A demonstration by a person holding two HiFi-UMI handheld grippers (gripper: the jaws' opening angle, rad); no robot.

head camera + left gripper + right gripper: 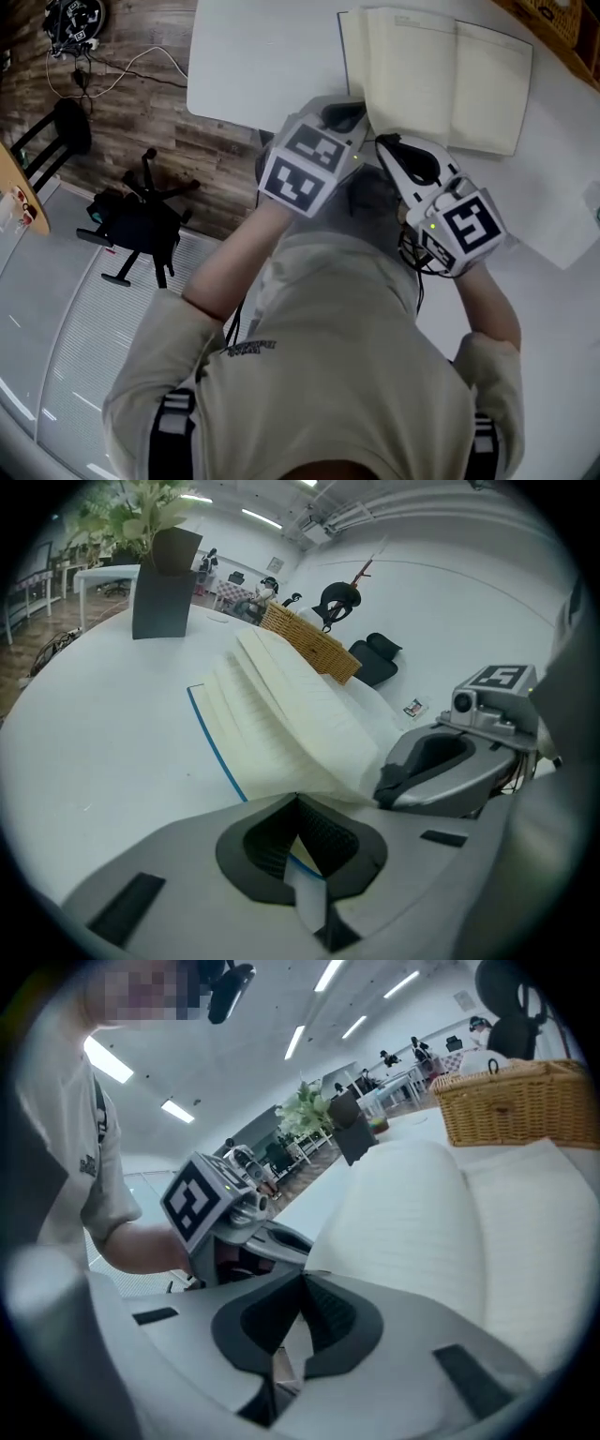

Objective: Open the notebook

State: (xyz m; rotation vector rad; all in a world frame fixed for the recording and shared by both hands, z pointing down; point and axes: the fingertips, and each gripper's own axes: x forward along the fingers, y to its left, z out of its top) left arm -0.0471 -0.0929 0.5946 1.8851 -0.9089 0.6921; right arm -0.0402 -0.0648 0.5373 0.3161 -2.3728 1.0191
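The cream-paged notebook (pixel 487 84) lies open on the white table (pixel 262 66), its blue cover edge (pixel 214 742) showing at the left. A sheaf of pages (pixel 281 714) arches up from the left half. My right gripper (pixel 384 142) is shut, and the lower edge of that sheaf (pixel 403 1232) runs into its tips (pixel 302 1277). My left gripper (pixel 349 111) is shut too, its tips (pixel 298 801) at the notebook's near left corner over the blue edge; whether it pinches anything is hidden. The two grippers sit side by side, nearly touching.
A wicker basket (pixel 309 644) stands beyond the notebook, with black items (pixel 375 658) beside it. A dark planter (pixel 164 583) is at the far left of the table. A loose white sheet (pixel 553 225) lies to the right. The table edge (pixel 192 94) drops to the floor, where a black chair (pixel 131 225) stands.
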